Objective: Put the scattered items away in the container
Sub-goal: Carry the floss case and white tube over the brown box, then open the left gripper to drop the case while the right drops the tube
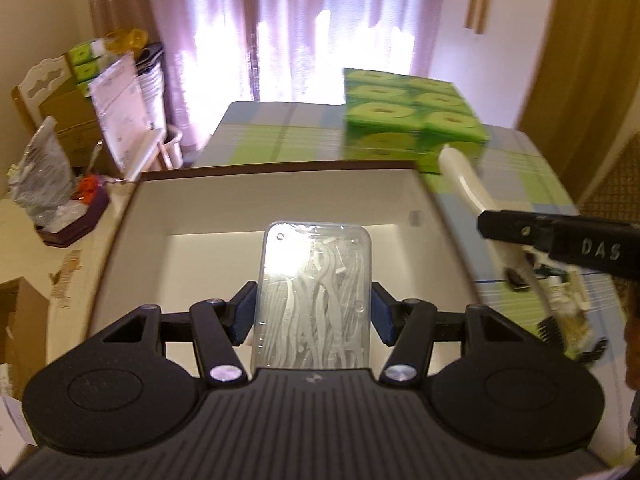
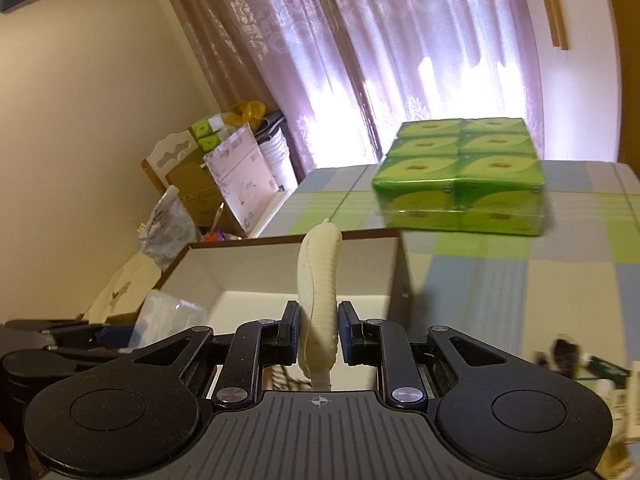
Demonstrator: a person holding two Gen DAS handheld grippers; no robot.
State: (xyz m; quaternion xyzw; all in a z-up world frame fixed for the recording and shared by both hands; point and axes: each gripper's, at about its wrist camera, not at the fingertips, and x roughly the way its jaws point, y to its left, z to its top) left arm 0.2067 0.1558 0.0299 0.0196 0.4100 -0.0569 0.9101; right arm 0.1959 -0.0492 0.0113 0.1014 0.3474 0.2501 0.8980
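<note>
An open cardboard box (image 1: 152, 216) with a white inside sits on the checked tablecloth. My left gripper (image 1: 314, 312) is shut on a clear plastic case of floss picks (image 1: 316, 292), held above the box's inside. My right gripper (image 2: 319, 330) is shut on the cream handle of a brush (image 2: 318, 276), held upright in front of the same box (image 2: 394, 276). In the left wrist view the right gripper (image 1: 516, 236) comes in from the right, beside the box's right wall, with the cream brush (image 1: 460, 172) slanting through it. In the right wrist view, the floss case (image 2: 168, 316) shows at lower left.
A green pack of tissue boxes (image 1: 408, 120) (image 2: 460, 184) stands on the table behind the box. Small dark and white items (image 1: 560, 304) lie scattered on the cloth at the right. Cartons, bags and a chair crowd the floor at the left (image 1: 68, 152).
</note>
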